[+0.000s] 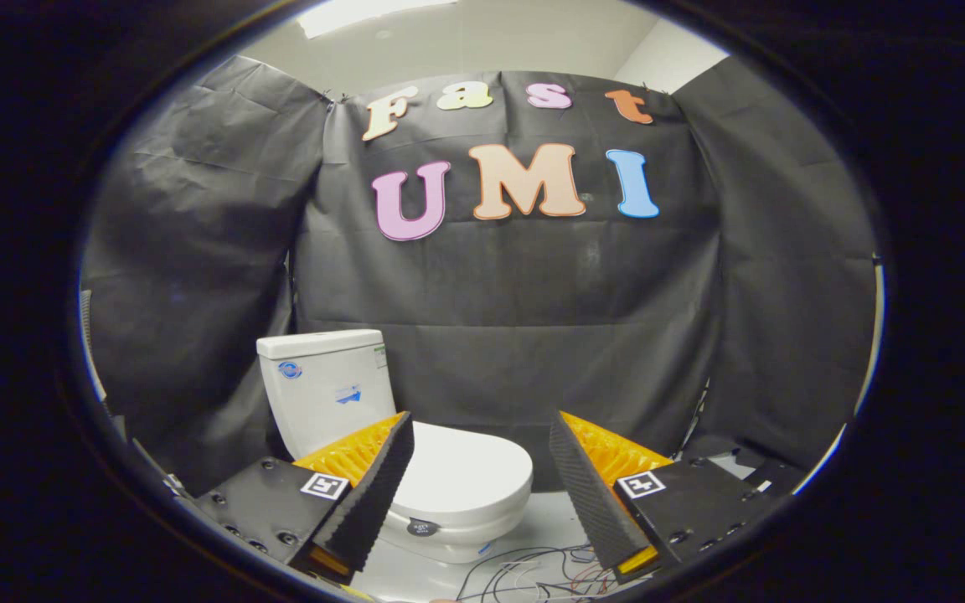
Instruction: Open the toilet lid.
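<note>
Orange-backed fingers (482, 435) spread wide, level, before the closed toilet lid (466, 469)

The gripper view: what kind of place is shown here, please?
Probably a staged test booth, not a real bathroom. A white toilet with its lid down stands before black cloth walls, with loose wires on the floor. The claw is open, short of the toilet.
</note>
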